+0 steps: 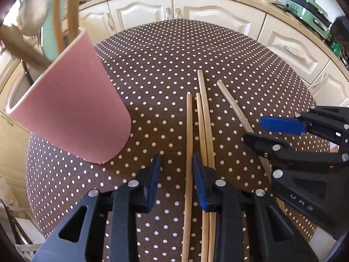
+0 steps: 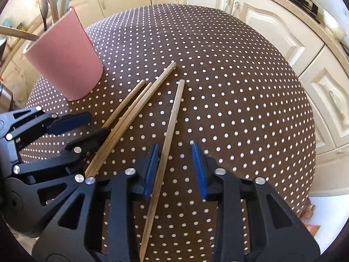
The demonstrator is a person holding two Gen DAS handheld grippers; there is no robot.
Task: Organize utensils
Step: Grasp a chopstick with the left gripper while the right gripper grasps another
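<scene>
Several wooden chopsticks lie on the brown dotted tablecloth (image 1: 163, 54). My left gripper (image 1: 176, 181) is open and points down over them. One chopstick (image 1: 189, 144) lies between its blue pads, touching neither. A pair of chopsticks (image 1: 205, 131) runs just outside its right-hand pad (image 1: 199, 181). My right gripper (image 2: 176, 170) is open around a separate chopstick (image 2: 172, 118), which lies close to its left-hand pad (image 2: 151, 170). A pink utensil holder (image 1: 72, 109) stands to the left. Each gripper shows in the other's view: the right gripper (image 1: 265, 134), the left gripper (image 2: 87, 128).
A metal spoon (image 1: 32, 15) and wooden handles stick out of the pink utensil holder (image 2: 65, 65). The round table's edge curves near on all sides. Cream kitchen cabinets (image 1: 141, 11) and a counter with a green appliance (image 1: 309, 11) stand behind.
</scene>
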